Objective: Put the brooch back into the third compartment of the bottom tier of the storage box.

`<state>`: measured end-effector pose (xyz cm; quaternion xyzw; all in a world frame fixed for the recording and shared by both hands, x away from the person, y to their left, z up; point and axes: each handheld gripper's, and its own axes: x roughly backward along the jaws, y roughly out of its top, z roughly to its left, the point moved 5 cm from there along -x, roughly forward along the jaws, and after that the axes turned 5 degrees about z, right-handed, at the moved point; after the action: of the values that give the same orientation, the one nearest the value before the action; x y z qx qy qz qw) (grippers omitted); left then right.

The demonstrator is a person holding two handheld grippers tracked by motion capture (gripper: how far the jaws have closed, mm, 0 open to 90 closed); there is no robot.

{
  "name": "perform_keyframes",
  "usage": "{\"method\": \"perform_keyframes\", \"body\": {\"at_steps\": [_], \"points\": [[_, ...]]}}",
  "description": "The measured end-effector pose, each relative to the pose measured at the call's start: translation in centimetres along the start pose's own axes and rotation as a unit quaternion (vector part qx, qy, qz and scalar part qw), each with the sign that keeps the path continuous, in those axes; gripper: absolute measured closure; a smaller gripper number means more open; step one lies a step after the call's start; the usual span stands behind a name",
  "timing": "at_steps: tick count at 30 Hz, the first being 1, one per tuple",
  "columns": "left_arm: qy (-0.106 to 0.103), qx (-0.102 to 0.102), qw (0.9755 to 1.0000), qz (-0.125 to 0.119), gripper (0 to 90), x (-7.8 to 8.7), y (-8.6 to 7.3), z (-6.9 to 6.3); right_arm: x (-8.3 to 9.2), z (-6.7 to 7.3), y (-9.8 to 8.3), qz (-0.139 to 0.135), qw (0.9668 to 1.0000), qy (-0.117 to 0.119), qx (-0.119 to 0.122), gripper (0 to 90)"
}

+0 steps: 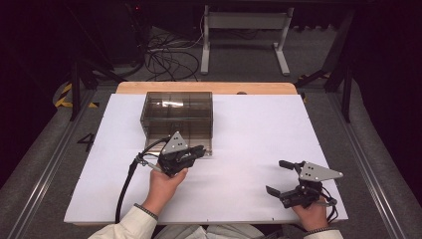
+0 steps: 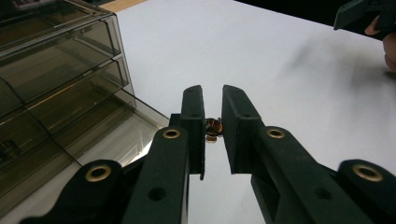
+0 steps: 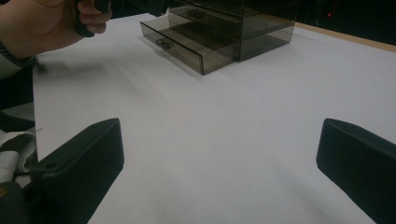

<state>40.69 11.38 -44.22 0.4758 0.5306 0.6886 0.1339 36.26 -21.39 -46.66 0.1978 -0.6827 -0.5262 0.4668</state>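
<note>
Your left gripper (image 2: 213,128) pinches a small brown object (image 2: 213,128) between nearly closed jaws, just beside the smoky drawer unit's (image 1: 177,117) open bottom drawer (image 3: 187,44). Your right gripper (image 1: 281,178) waits at the near right of the white table (image 1: 249,134), jaws spread wide, holding nothing.

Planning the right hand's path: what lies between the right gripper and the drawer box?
Bare white tabletop. The right gripper view shows nothing on it between the right gripper and the drawer box, whose bottom drawer is pulled out.
</note>
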Motion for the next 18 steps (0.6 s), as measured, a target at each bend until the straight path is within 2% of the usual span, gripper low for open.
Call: {"method": "perform_keyframes", "body": {"at_steps": [8,18], "points": [[0.01,0.001,0.9999,-0.002,80.0,0.2,0.8,0.6,-0.1,0.0,0.0,0.001,1.0,0.0,-0.001,1.3],[0.017,0.02,0.9997,0.004,79.9,-0.2,1.5,1.8,-0.1,0.0,0.0,0.0,1.0,0.001,-0.001,1.3]]}}
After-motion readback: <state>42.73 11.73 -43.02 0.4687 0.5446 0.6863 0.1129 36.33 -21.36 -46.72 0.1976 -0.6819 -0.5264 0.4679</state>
